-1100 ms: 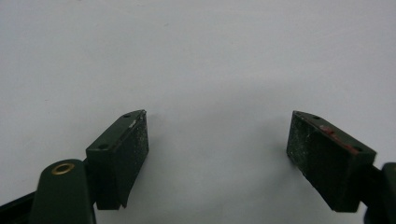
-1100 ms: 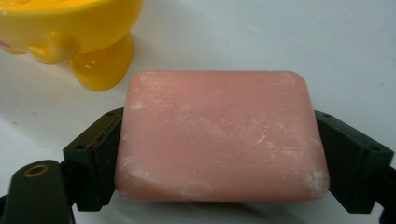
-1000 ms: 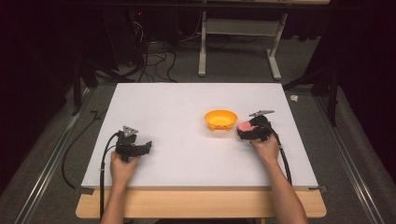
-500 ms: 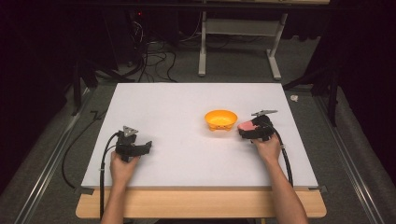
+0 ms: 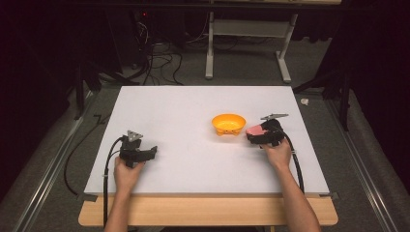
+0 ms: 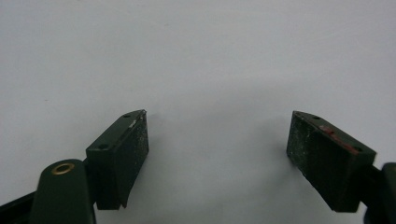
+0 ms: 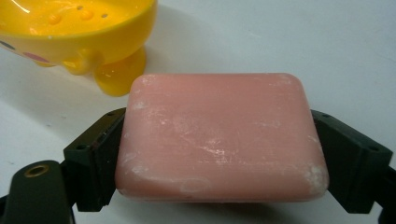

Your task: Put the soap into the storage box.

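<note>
In the high view the pink rectangular bar of soap [image 5: 255, 130] is largely covered by the right gripper [image 5: 256, 135] and the hand behind it, so only a small pink patch shows at the gripper's front, just to the right of the round yellow plastic soap dish [image 5: 228, 123] on the white counter [image 5: 193, 111]. The right gripper view gives the bar plainly: the pink bar of soap [image 7: 219, 137] lies flat and broad side up, its long axis running straight across from one black jaw to the other, so the jaws pinch it by its two short ends; its near lower edge is cut off from sight by its own bulk, and its underside is hidden. Whether the bar rests on the counter or is lifted clear cannot be told. The yellow soap dish [image 7: 84, 32] stands on stubby feet just beyond the bar's far left corner, cropped by the top and left edges of that view, with small drain holes in its bowl. The left gripper [image 5: 145, 153] rests near the counter's front left, well apart from the dish, and the left gripper view shows the left gripper [image 6: 217, 140] with its jaws spread wide over bare white counter, holding nothing.
</note>
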### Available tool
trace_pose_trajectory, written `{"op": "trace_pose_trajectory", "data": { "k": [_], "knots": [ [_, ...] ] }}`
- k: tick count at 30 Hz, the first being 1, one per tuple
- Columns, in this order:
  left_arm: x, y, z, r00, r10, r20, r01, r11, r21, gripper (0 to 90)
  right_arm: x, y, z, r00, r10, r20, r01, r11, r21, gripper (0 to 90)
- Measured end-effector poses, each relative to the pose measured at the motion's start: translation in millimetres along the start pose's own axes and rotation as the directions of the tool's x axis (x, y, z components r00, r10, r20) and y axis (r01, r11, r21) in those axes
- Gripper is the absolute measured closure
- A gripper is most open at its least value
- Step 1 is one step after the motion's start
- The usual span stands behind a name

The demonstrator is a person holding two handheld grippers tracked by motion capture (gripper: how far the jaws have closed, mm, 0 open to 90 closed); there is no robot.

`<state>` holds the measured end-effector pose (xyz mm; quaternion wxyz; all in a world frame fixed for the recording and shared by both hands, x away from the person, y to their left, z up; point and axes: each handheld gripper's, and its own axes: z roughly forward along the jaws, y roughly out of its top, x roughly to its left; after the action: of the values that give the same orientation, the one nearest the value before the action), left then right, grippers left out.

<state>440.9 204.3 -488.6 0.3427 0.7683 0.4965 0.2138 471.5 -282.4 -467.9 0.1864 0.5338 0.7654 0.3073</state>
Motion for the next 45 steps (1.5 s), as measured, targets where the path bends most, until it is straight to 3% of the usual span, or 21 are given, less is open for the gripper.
{"op": "trace_pose_trajectory", "data": {
  "k": [8, 16, 24, 34, 45],
  "knots": [
    [0.0, 0.0, 0.0, 1.0, 0.0, 0.0, 0.0, 1.0, 0.0, 21.2, 0.9, 0.2, -8.7, 0.9997, 0.01, -0.02, -0.01, 1.0, -0.022, 13.7],
    [-0.4, -0.1, 0.0, 1.0, 0.001, -0.001, -0.001, 1.0, -0.001, 21.3, -4.6, -5.9, -19.5, 0.9965, 0.073, -0.04, -0.074, 0.997, -0.03, 13.7],
    [-0.4, -0.1, 0.1, 1.0, 0.002, -0.002, -0.002, 1.0, -0.002, 21.2, -5.3, -9.2, -33.0, 0.9928, 0.1, -0.065, -0.103, 0.994, -0.039, 13.7],
    [-0.5, 0.0, 0.0, 1.0, 0.002, -0.002, -0.002, 1.0, 0.0, 21.2, 2.3, -6.0, -47.9, 0.9915, 0.089, -0.095, -0.095, 0.994, -0.063, 13.7],
    [-0.5, 0.0, -0.1, 1.0, 0.002, -0.003, -0.002, 1.0, 0.0, 21.3, 15.6, -3.2, -52.9, 0.9894, 0.064, -0.13, -0.074, 0.995, -0.071, 13.7]
  ]
}}
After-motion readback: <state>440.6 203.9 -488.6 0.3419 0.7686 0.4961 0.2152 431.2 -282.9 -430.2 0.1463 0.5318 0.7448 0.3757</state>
